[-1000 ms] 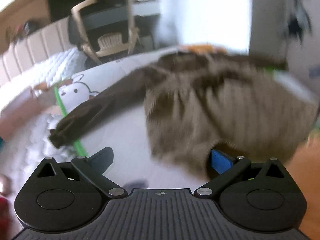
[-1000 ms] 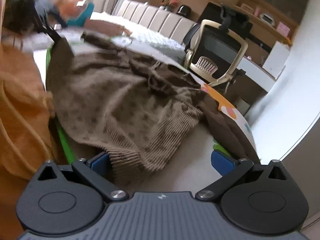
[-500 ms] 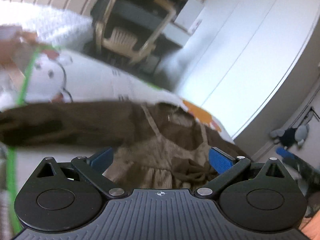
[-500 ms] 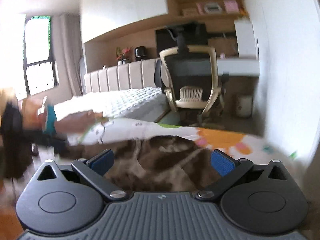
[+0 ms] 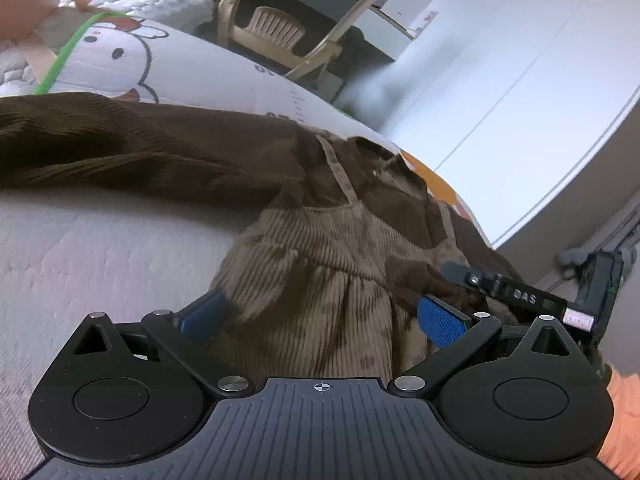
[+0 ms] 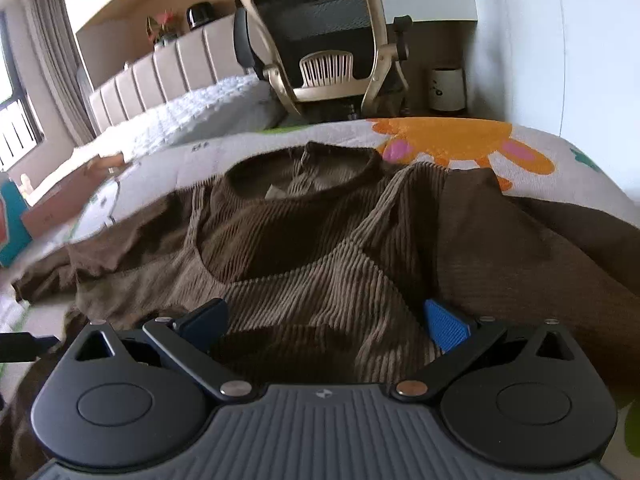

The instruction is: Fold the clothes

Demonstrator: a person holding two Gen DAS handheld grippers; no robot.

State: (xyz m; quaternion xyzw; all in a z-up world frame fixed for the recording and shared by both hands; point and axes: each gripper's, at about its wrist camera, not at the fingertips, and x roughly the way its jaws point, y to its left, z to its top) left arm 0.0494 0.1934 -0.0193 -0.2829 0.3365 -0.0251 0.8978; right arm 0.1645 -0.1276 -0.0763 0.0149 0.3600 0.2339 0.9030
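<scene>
A brown corduroy dress (image 5: 320,276) with a dark brown long-sleeved top lies spread on a printed bed cover (image 5: 188,68). One dark sleeve (image 5: 120,148) stretches out to the left. My left gripper (image 5: 322,314) hovers open low over the tan skirt part, its blue pads either side of the cloth. In the right wrist view the dress (image 6: 304,248) lies front-up, round neckline (image 6: 304,176) at the far side. My right gripper (image 6: 326,320) is open just above the tan bib. The right gripper's body (image 5: 520,292) shows at the left view's right edge.
A beige-framed office chair (image 6: 320,40) stands just beyond the bed's far edge, with a desk behind it. A padded headboard (image 6: 160,76) and white quilt (image 6: 200,108) lie to the left. A white wall (image 5: 500,80) rises on the right. A cardboard box (image 6: 60,204) sits at the left.
The dress was held up and swung in blurred frames; now it lies flat on the cover. Both grippers have come down low over it and stand open.
</scene>
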